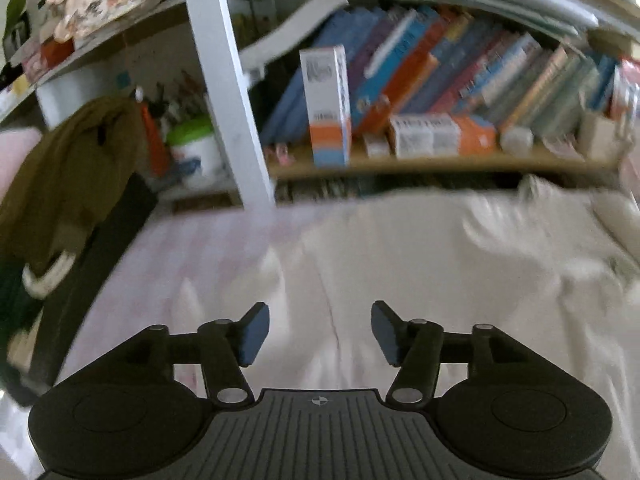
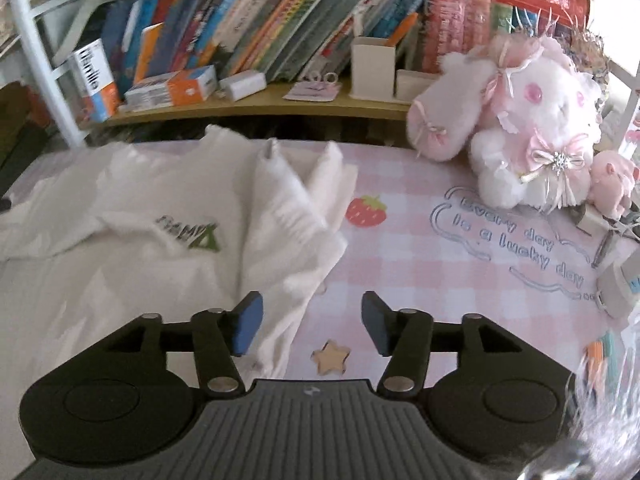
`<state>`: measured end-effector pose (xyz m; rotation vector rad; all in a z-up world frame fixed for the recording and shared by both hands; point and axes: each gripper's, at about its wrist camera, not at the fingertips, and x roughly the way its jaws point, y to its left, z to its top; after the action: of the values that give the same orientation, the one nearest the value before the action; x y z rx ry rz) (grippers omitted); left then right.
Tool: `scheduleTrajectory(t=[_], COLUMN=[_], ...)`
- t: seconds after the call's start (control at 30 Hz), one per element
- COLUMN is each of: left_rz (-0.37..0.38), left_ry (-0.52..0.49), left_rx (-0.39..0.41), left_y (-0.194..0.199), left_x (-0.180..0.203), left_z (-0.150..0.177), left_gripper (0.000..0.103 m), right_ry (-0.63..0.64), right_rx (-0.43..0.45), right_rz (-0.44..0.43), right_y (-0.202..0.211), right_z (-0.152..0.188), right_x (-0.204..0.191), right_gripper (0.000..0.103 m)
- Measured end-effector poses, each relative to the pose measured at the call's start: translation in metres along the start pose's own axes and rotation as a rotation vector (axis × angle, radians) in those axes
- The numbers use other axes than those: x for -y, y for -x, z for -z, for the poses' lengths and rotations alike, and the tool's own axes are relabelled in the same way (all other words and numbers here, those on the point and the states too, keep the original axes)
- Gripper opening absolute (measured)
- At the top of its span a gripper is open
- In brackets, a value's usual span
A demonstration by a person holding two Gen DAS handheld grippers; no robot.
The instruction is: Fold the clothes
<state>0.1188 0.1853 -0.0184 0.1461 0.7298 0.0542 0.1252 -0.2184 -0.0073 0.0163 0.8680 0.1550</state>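
Observation:
A white garment point(image 2: 132, 240) with a dark and green logo point(image 2: 190, 233) lies crumpled on a pink checked table cover point(image 2: 440, 264). Its right edge is bunched into folds point(image 2: 296, 204). My right gripper point(image 2: 312, 326) is open just above the garment's near right edge, with nothing between its blue pads point(image 2: 248, 326). In the left wrist view the same white garment point(image 1: 400, 264) spreads across the table, blurred. My left gripper point(image 1: 320, 334) hangs open over the garment's near part and holds nothing.
A wooden shelf point(image 2: 260, 110) with leaning books point(image 2: 256, 24) and boxes runs behind the table. A pink plush toy point(image 2: 520, 120) sits at the back right. At the left stand a white post point(image 1: 228, 92), a brown garment point(image 1: 68, 176) and a dark chair point(image 1: 100, 276).

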Motion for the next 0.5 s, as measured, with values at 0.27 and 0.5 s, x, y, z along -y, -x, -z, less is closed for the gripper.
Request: scheduleTrajectory(t=[0.27,0.5], left_rz=[-0.083,-0.111], left_ry=[0.016,0.048], left_rx=[-0.05,-0.112], left_y=[0.041,0.053], left_x=[0.008,0.018], left_z=[0.063,0.098], left_gripper=[0.069,0.069], right_ry=[0.013,0.092], right_rx=[-0.024,0.008], right_rz=[0.019,0.022], right_y=[0.009,-0.002], right_z=[0.035,0.027], right_x=[-0.017,-0.027], right_gripper=[0.069,0.07])
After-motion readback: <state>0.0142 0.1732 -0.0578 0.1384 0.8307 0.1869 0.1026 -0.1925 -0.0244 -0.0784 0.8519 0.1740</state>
